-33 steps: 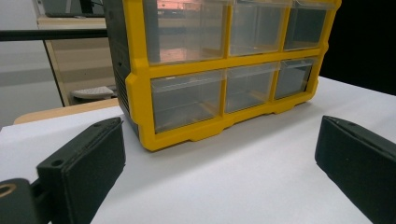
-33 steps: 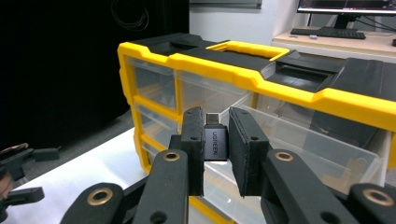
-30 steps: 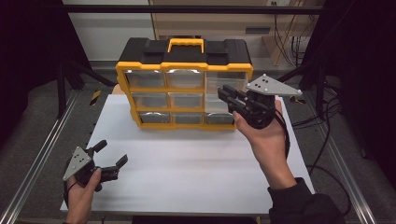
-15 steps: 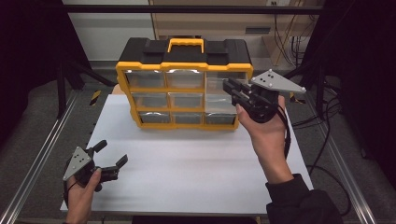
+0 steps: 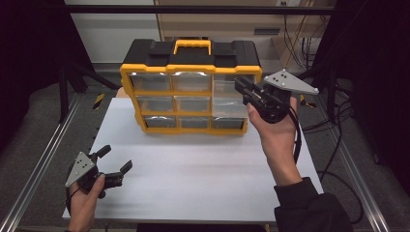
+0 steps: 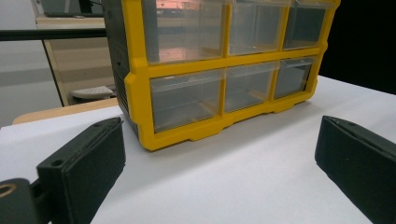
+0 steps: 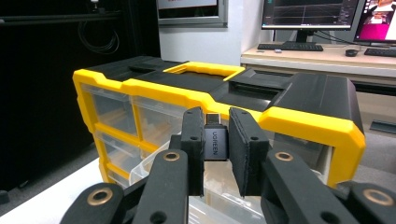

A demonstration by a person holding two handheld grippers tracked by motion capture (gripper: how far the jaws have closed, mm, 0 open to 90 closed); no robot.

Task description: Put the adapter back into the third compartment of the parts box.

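A yellow and black organizer box (image 5: 191,67) with clear drawers stands at the back of the white table sheet (image 5: 193,179). My right gripper (image 5: 240,85) hovers at the box's upper right corner. It is shut on a small dark USB adapter (image 7: 215,143), which stands upright between the pads in the right gripper view (image 7: 215,116). Under those jaws a clear drawer (image 7: 224,198) looks pulled out of the box (image 7: 280,93). My left gripper (image 5: 116,158) rests near the front left of the sheet, open and empty. Its camera faces the box's lower drawers (image 6: 187,98) between its wide-set jaws (image 6: 219,140).
Metal rails (image 5: 38,164) run along both sides of the table. Cables (image 5: 333,121) hang at the right. Behind the box are a desk with a keyboard (image 7: 289,45) and monitors (image 7: 308,11). Bare white sheet lies between my two hands.
My right gripper has drifted a little to the right and up beside the box's right corner, still holding the adapter. The left gripper has stayed in place.
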